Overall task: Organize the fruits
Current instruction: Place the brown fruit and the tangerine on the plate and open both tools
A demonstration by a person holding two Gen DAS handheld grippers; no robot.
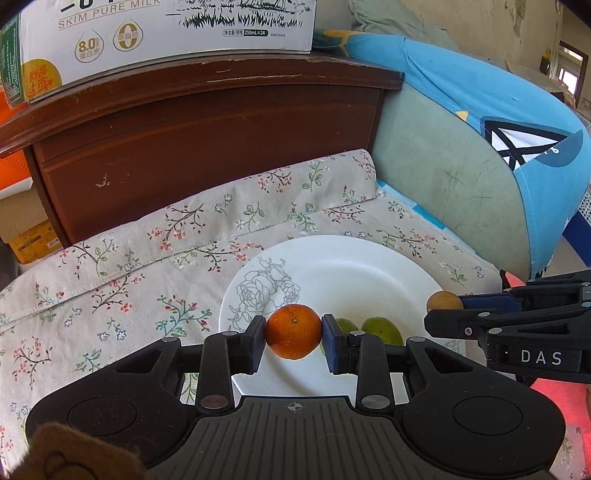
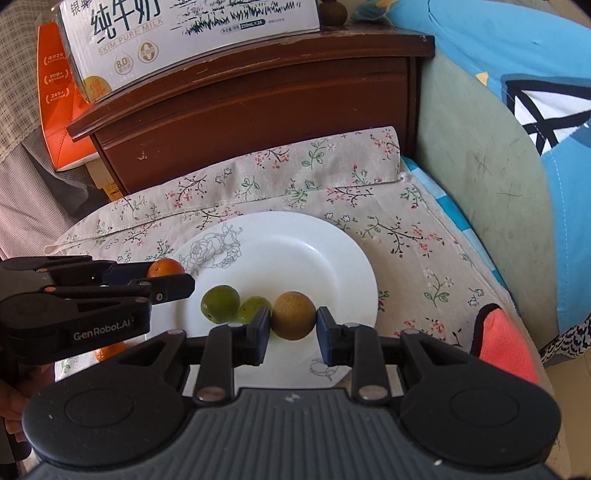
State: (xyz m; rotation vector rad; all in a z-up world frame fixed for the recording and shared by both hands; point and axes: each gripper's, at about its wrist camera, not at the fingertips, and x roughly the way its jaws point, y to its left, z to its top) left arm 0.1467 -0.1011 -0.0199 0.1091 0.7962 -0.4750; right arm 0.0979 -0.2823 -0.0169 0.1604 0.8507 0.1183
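My left gripper (image 1: 293,332) is shut on an orange mandarin (image 1: 293,331), held over the near part of the white plate (image 1: 351,269) with a rose drawing. Two green fruits (image 1: 382,329) lie on the plate just behind it. My right gripper (image 2: 293,320) is shut on a round brown fruit (image 2: 293,315) above the plate (image 2: 295,251), beside the green fruits (image 2: 219,304). From the left wrist, the right gripper (image 1: 443,306) comes in at the right with the brown fruit (image 1: 443,301). In the right wrist view the left gripper (image 2: 170,275) holds the mandarin (image 2: 165,267) at the left.
The plate rests on a floral cloth (image 1: 147,258) over a cushion. Behind stands a dark wooden cabinet (image 1: 203,147) with a milk carton box (image 1: 166,33) on top. A blue and green cushion (image 1: 480,166) rises at the right. A pink cloth (image 2: 506,339) lies at right; another orange fruit (image 2: 109,350) shows under the left gripper.
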